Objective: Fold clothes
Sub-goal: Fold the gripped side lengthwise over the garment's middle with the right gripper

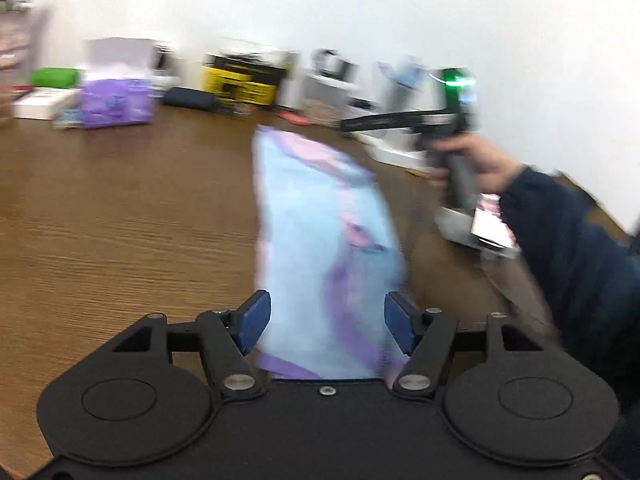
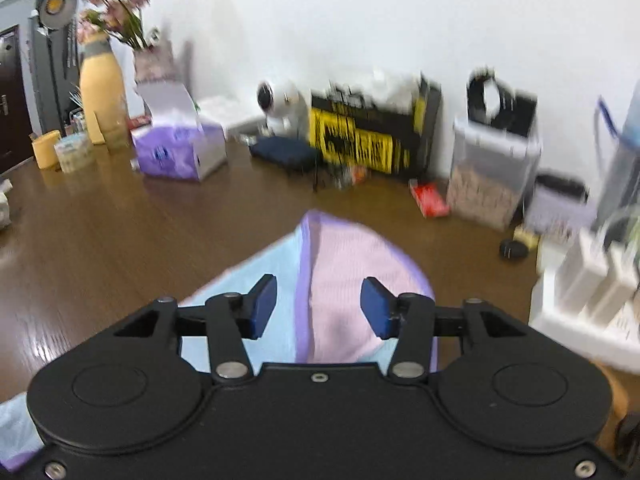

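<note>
Now the garment (image 1: 324, 240) lies as a narrow pastel blue-and-pink strip on the wooden table (image 1: 120, 220), likely set down after a fold. My left gripper (image 1: 327, 320) hangs over its near end, jaws spread, pinching nothing. My right gripper (image 2: 318, 306) likewise stands apart above the pink fold, empty.

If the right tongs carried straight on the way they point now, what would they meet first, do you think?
Most likely the folded pastel cloth lying on the brown table just ahead of the right tongs, whose pads stand apart; depth is hard to judge in this blurred view.
</note>
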Available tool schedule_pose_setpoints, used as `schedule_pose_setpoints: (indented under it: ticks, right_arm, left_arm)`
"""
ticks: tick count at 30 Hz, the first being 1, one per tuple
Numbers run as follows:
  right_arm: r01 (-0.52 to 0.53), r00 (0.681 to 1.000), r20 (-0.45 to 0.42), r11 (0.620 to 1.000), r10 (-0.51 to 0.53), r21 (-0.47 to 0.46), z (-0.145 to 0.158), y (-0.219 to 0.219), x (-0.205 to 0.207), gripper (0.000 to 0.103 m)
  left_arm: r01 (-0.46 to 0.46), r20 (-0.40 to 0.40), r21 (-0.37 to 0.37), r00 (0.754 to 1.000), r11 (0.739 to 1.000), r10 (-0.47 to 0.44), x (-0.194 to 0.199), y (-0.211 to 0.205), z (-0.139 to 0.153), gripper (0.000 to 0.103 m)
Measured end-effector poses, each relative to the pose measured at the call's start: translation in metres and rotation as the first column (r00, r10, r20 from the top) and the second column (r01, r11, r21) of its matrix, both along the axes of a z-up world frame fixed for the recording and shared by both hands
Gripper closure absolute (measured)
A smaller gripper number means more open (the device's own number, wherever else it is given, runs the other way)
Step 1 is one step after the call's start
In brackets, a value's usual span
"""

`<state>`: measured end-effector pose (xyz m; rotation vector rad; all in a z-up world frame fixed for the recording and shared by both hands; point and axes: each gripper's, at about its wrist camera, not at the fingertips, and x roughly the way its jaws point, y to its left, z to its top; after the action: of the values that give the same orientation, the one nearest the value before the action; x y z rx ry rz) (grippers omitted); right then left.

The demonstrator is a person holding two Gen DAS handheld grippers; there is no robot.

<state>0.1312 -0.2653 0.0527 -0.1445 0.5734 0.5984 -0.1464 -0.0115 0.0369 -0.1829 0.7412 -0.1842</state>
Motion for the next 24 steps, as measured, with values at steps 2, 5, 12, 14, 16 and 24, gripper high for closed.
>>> schedule_pose_setpoints:
  ticks: [2, 5, 12, 14, 16, 24]
  right_arm:
    - [-0.023, 1.000, 0.013, 1.000, 0.023, 0.000, 0.006, 0.009, 0.007, 0.049]
    - [0.000, 0.997, 0.078, 0.994, 0.008, -0.106, -0.010, 0.039, 0.028, 0.049]
    - [-0.032, 0.999, 0.035, 0.989, 0.037, -0.141, -0.051, 0.081, 0.076, 0.050]
    - [-0.024, 1.000, 0.002, 0.989, 0.025, -0.145, -0.061, 0.090, 0.092, 0.050]
    - [-0.014, 0.999, -0.046, 0.990, 0.007, -0.142, -0.071, 0.096, 0.107, 0.063]
    - [-0.023, 0.997, -0.078, 0.999, 0.020, -0.039, -0.083, 0.103, 0.127, 0.099]
  left_arm:
    - [-0.019, -0.036, 0.036, 0.999, 0.999, 0.020, 0.013, 0.001, -0.013, 0.042]
    - [0.014, -0.102, 0.054, 0.995, 0.998, -0.009, 0.035, -0.001, -0.037, 0.045]
    - [0.112, -0.122, 0.068, 0.987, 0.991, -0.104, 0.058, -0.008, -0.048, 0.078]
    - [0.097, -0.130, 0.066, 0.988, 0.993, -0.088, 0.062, -0.004, -0.047, 0.088]
    - [0.086, -0.121, 0.063, 0.990, 0.994, -0.078, 0.063, 0.002, -0.048, 0.089]
    - [0.094, -0.107, 0.039, 0.990, 0.995, -0.089, 0.062, 0.000, -0.047, 0.096]
